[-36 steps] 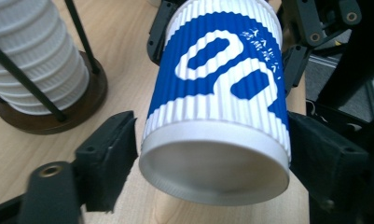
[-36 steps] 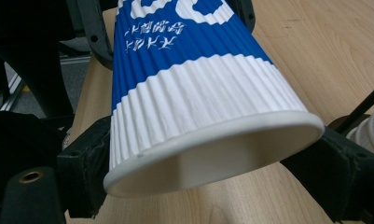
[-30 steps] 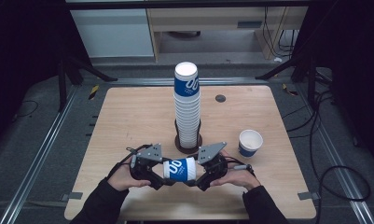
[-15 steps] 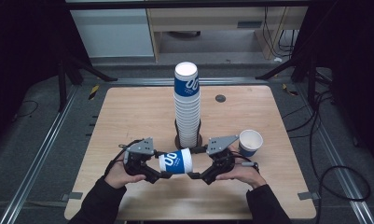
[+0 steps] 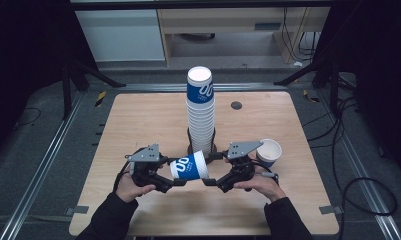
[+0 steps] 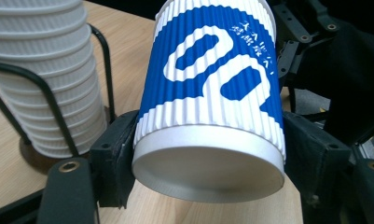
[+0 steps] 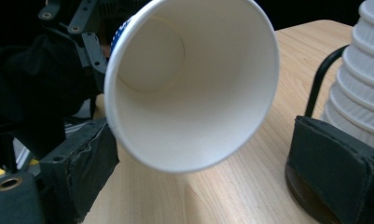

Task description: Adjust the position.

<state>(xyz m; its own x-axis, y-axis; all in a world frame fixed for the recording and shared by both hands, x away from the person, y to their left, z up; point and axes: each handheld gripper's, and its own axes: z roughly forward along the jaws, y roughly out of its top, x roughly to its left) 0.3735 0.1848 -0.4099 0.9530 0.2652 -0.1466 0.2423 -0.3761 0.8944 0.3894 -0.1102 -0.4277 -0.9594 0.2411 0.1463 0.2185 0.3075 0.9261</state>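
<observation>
Left gripper point(image 5: 174, 181): jaws clamped on the base end of a sideways cup point(image 5: 189, 166), pointing right.
Right gripper point(image 5: 213, 182): jaws spread apart, pointing left.
Forearms: dark-sleeved, entering from below.

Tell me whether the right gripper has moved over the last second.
Yes. The right gripper has drawn off the sideways cup toward the single cup, away from the tall stack; its jaws now stand open.

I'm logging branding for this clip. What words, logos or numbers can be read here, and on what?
Held cup: a large white looping logo on the blue band, no letters in it.
Same cup: a short line of small white characters beside the logo, too small to read.
Top cup of the cup stack: the same white logo, no readable words.
No other text is legible.
</observation>
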